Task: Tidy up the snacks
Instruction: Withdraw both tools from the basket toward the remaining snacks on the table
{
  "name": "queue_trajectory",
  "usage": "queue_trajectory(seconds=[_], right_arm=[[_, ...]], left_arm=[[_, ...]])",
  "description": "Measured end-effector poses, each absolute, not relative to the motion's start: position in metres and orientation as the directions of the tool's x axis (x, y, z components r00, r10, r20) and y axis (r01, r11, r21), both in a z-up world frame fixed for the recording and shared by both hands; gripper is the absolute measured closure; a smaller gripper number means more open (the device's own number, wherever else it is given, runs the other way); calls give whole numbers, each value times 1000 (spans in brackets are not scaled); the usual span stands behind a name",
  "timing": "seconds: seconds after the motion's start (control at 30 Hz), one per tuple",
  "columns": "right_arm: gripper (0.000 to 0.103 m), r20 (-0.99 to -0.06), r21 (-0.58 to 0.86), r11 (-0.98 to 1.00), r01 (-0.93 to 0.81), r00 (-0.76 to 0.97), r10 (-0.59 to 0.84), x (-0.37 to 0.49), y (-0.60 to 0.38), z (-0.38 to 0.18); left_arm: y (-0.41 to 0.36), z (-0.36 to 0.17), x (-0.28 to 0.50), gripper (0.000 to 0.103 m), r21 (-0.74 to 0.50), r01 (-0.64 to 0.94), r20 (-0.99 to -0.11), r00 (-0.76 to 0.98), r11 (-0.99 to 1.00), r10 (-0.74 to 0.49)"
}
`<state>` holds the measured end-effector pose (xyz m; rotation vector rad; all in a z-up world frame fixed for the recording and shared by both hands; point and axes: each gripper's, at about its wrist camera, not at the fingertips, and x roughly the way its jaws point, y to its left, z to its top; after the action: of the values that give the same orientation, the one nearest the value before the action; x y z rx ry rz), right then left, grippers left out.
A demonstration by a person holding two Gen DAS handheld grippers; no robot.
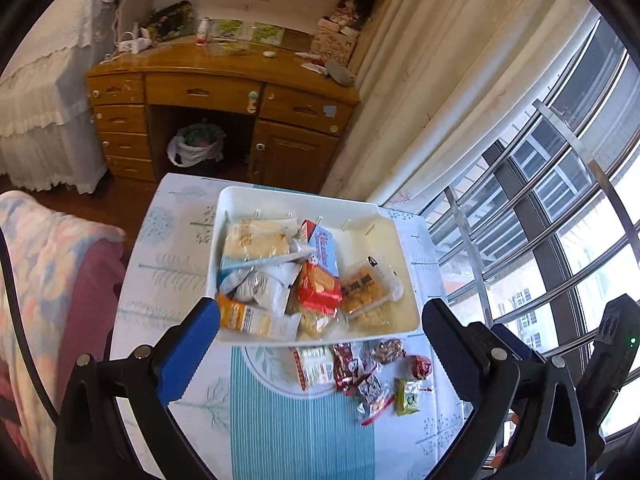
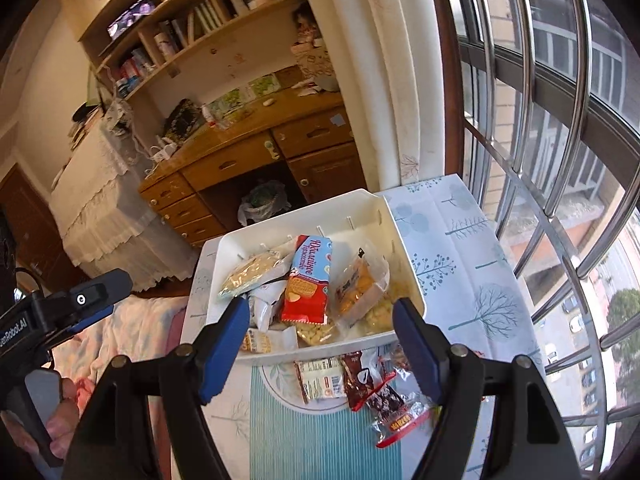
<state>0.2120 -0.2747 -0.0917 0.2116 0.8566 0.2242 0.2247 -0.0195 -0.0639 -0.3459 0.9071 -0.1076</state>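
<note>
A white tray [image 1: 300, 196] [image 2: 304, 216] stands on a table with a tree-print cloth [image 1: 172, 248] [image 2: 460, 240]. Inside it lie a red and blue biscuit pack [image 1: 320, 280] [image 2: 306, 284], a pale cracker bag [image 1: 256, 240] [image 2: 250, 274] and a clear pack of golden pastries [image 1: 364, 288] [image 2: 356, 284]. In front of the tray lie loose snacks: a white packet [image 1: 316, 364] [image 2: 322, 378], brown packets [image 1: 348, 364] [image 2: 372, 376], a red sweet [image 1: 420, 366] and a green packet [image 1: 407, 396]. My left gripper [image 1: 320, 344] and right gripper [image 2: 320, 348] hover above the near rim, both open and holding nothing.
A wooden desk [image 1: 208, 88] with a bagged bin [image 1: 196, 144] beneath it stands beyond the table. A curtain and a barred window [image 1: 560, 200] run along the right. A flowered blanket [image 1: 48, 260] lies at the left. A hand [image 2: 60, 420] holds the left gripper.
</note>
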Motion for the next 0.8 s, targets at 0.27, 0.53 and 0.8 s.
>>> queue_trajectory(seconds=[0.27, 0.53, 0.8], right_arm=[[28, -707, 200, 952, -230, 639, 303, 183, -286, -83], [28, -711, 228, 936, -269, 611, 349, 163, -310, -95], [28, -716, 179, 924, -338, 599, 358, 150, -327, -110]], left_arm=[[-31, -65, 178, 2, -316, -120, -756, 631, 941, -173], [-44, -92, 151, 2, -329, -176, -785, 598, 928, -165], [-70, -124, 147, 3, -326, -199, -824, 540, 924, -175]])
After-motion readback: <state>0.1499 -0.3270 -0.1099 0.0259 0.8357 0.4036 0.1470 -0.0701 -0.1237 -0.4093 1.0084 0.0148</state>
